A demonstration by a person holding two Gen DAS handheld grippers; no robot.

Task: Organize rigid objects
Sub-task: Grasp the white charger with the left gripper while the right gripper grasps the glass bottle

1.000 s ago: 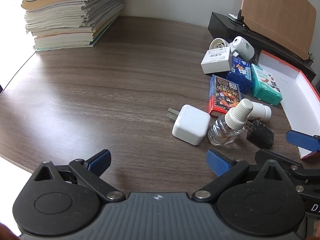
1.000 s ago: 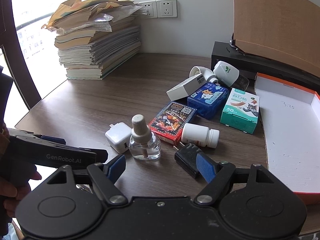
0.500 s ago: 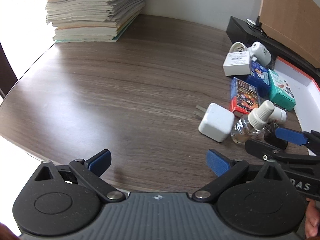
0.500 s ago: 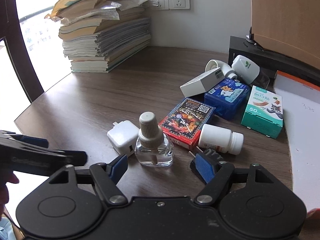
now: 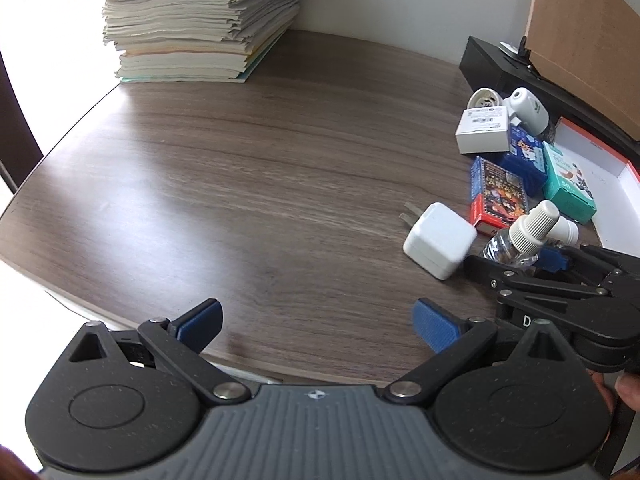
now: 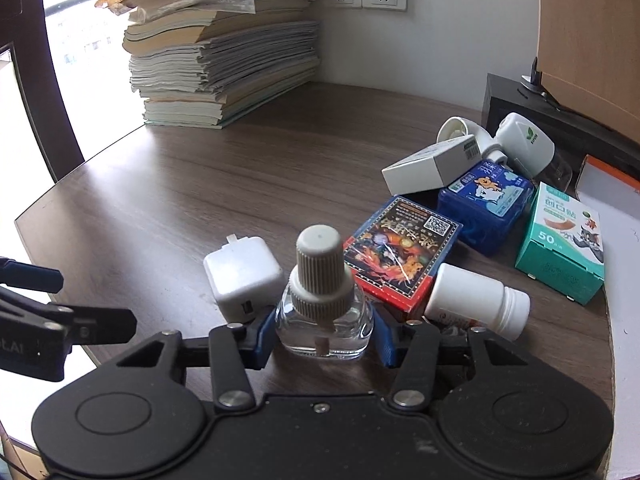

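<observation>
Paper stacks [image 6: 224, 52] sat at the far left of a dark wooden table [image 5: 240, 184]. Nearer, the left gripper [image 5: 316, 322] hovered over bare wood with its blue pads spread wide, holding nothing. To its right lay a white charger cube [image 6: 242, 276], touching a clear glass bottle with a ribbed grey cap [image 6: 322, 304]. The bottle stood upright between the blue pads of the right gripper [image 6: 324, 338], which had drawn in against its sides. Behind it lay a red card box [image 6: 402, 252], a white pill bottle on its side [image 6: 476, 302], a blue box [image 6: 486, 204], a teal bandage box [image 6: 562, 244], and, far right, an orange-rimmed white tray [image 5: 630, 172].
</observation>
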